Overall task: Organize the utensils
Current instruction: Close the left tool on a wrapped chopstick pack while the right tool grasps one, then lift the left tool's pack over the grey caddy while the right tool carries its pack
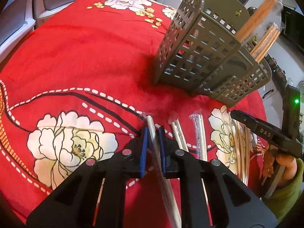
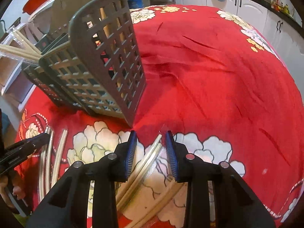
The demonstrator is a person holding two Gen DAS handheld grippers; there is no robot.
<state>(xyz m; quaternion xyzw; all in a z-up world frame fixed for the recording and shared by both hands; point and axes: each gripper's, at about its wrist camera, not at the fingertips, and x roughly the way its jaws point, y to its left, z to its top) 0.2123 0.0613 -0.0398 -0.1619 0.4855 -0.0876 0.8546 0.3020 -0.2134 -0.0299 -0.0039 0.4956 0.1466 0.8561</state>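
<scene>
Pick step. Left gripper (image 1: 153, 133) clamped on a wrapped chopstick pair (image 1: 152, 125) lying on the red tablecloth (image 1: 85, 57). Right gripper (image 2: 151, 138) partly open, straddling another wrapped pair (image 2: 152, 152), not gripping. Next: lift, tilt upright, drop into the grey utensil caddy (image 1: 199, 60).

One grey slotted utensil basket (image 1: 205, 57) stands on one red flowered tablecloth (image 1: 85, 57). Wrapped chopstick pairs lying on the cloth in the left wrist view number at least four — one between the blue pads (image 1: 153, 133), two just beside it (image 1: 177, 131) (image 1: 199, 133), and a blurred bunch further right (image 1: 242, 144) whose number cannot be told. Standing in the basket are two wrapped pairs in that view — an orange one (image 1: 254, 19) and a paler one (image 1: 266, 41). Two handheld grippers (image 1: 153, 134) (image 2: 152, 146) show.
</scene>
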